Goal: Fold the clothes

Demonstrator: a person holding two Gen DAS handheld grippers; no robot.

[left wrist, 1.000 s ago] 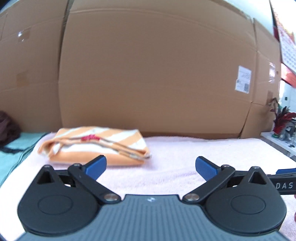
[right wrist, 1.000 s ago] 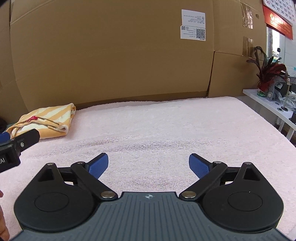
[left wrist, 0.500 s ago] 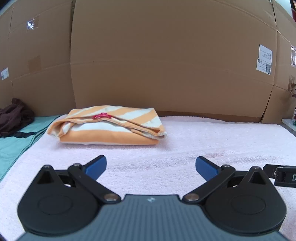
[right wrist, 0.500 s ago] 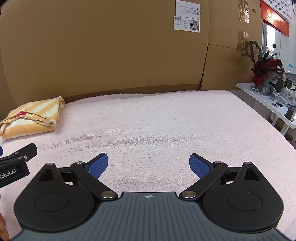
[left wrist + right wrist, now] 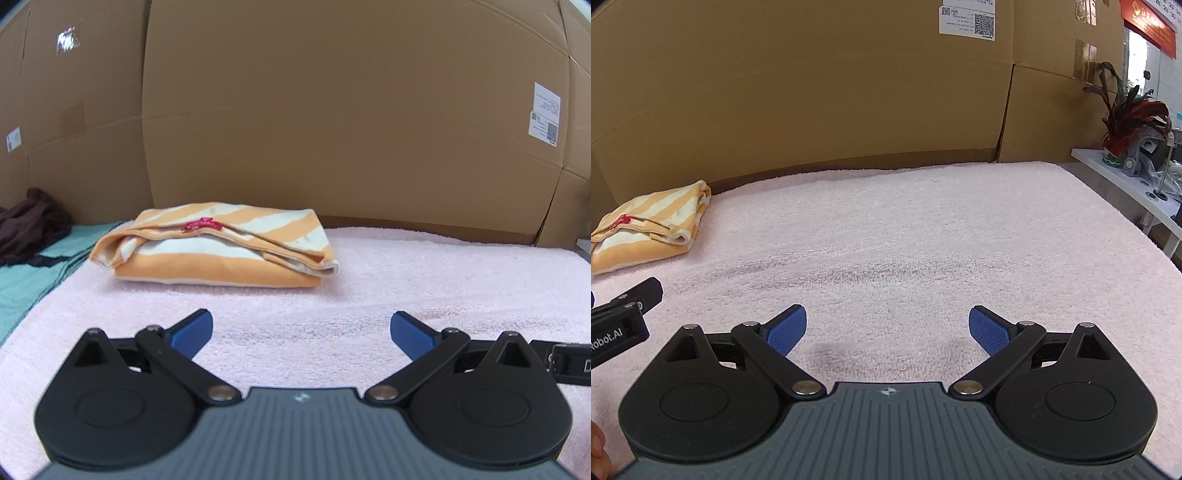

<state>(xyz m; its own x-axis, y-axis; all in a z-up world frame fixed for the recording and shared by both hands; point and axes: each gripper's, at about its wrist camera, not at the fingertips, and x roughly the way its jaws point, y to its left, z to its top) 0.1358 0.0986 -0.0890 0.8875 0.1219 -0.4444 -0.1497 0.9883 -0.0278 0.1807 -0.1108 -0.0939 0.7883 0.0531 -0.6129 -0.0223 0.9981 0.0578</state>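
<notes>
A folded orange-and-white striped garment (image 5: 218,251) with a small red label lies on the pink towel surface (image 5: 443,280), at the back left near the cardboard wall. The same garment (image 5: 650,229) shows at the far left of the right wrist view. My left gripper (image 5: 301,332) hovers open over the towel, a short way in front of the garment, nothing between its blue pads. My right gripper (image 5: 886,330) is open too, over bare towel (image 5: 905,229) to the right. The left gripper's outer finger (image 5: 624,314) pokes into the right wrist view's left edge.
Tall cardboard boxes (image 5: 332,110) wall off the back. A teal cloth (image 5: 22,280) and a dark brown garment (image 5: 29,225) lie left of the towel. At the right stand a white shelf (image 5: 1126,184) and a red-leaved plant (image 5: 1126,110). A person's fingertip (image 5: 598,454) shows at the lower left.
The left wrist view has swung and tilted, so the striped garment sits nearer its centre and looks bigger. The right gripper drew back slightly. Both stayed open.
</notes>
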